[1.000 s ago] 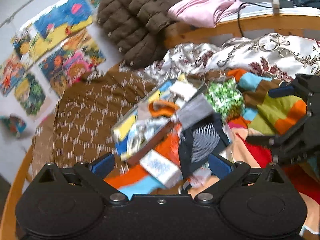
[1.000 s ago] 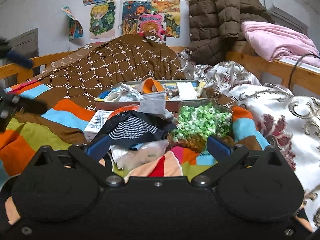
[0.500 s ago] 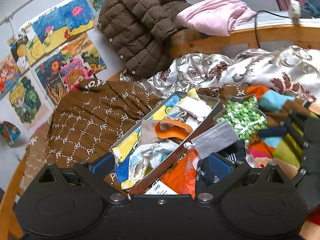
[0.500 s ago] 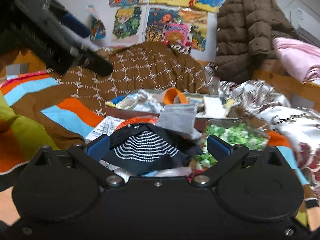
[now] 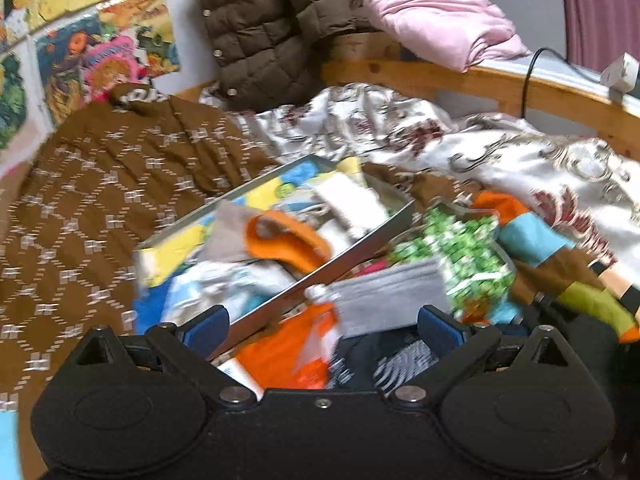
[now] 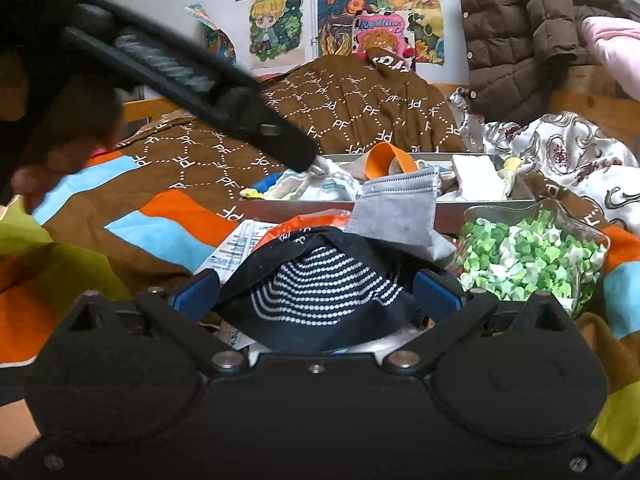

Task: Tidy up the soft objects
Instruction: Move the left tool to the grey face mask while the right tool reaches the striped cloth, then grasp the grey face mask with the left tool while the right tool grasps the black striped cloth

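The left hand-held gripper [image 5: 322, 326] has come in closer over the tin [image 5: 352, 246] since half a second ago, and in the right view its finger [image 6: 224, 120] now reaches across to the tin's left end, the tip just at a white cloth [image 6: 320, 186] lying inside. Its jaws stand spread, with nothing between them. The left view is blurred by motion.

The right hand-held gripper [image 6: 316, 294] is also spread wide, low over a dark sock [image 6: 320, 292] with white dotted stripes; the sock sits between the blue pads, but whether they touch it I cannot tell.

A grey mask [image 6: 396, 216] leans on the tin's near wall, just behind the sock. Inside the tin lie an orange cup [image 6: 390, 160], a white folded piece [image 6: 474, 176] and other soft bits in a jumble. An orange packet [image 5: 288, 348] pokes out under the mask and sock. To the right of the tin, touching it or nearly, sits a clear bag of green stars [image 6: 528, 252].

All this rests on the bed, on a striped blanket [image 6: 160, 224], with a brown quilt [image 6: 352, 100] heaped behind toward the wall and a white patterned cover [image 5: 500, 152] by the wooden far edge. A brown jacket [image 6: 520, 36] hangs above that edge.
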`<state>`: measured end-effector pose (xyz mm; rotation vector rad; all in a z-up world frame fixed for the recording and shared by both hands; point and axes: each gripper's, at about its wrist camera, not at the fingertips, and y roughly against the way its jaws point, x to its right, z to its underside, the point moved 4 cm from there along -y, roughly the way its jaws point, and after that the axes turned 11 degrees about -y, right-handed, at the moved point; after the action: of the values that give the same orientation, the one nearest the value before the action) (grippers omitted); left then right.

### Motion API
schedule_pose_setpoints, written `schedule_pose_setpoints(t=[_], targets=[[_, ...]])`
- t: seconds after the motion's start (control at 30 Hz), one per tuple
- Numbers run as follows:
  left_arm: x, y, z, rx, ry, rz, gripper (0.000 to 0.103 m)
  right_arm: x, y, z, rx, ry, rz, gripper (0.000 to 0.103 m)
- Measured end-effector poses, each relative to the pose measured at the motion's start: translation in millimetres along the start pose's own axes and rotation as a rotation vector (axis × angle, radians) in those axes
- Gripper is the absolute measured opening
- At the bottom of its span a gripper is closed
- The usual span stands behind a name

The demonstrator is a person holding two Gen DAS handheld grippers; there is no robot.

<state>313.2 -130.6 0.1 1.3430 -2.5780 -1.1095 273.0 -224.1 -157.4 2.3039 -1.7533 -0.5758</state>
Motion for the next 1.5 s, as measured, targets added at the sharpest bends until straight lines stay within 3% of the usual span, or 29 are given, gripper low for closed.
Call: schedule_pose_setpoints(t=[0.17,0.3,0.7,1.03,1.27,1.5], targets=[[19.6,-24.8,-15.4,0.039,-0.055,0.091,0.100,10.2,-1.7,1.6,0.003,-0.028,-0.007,0.102],[29.5,-45.5,-19.9,0.011,-0.054,0.144,0.100,15.9,-4.5,3.5,-0.014,-0.037,-0.004,0.094],[25.0,-74.4,-7.7,-0.043,-0.022,0.157,0.092,15.2,-5.4,10.2,-0.034,-0.056,-0.006,0.085],[26.5,-74.8,-4.8,-0.031,-0.025,0.165,0.078,13.8,-6.8,11.1,-0.040,-0.054,0.000,0.067],[18.1,-73.5,-5.4,-0.038,0.005,0.160,0.056,16.9,-5.7,10.5,-0.045,-0.057,-0.001,0.059],[12.3,-68.5,-5.6,-0.029,0.035,0.169,0.049,19.4,-4.4,9.4,-0.046,-0.054,-0.003,0.051]])
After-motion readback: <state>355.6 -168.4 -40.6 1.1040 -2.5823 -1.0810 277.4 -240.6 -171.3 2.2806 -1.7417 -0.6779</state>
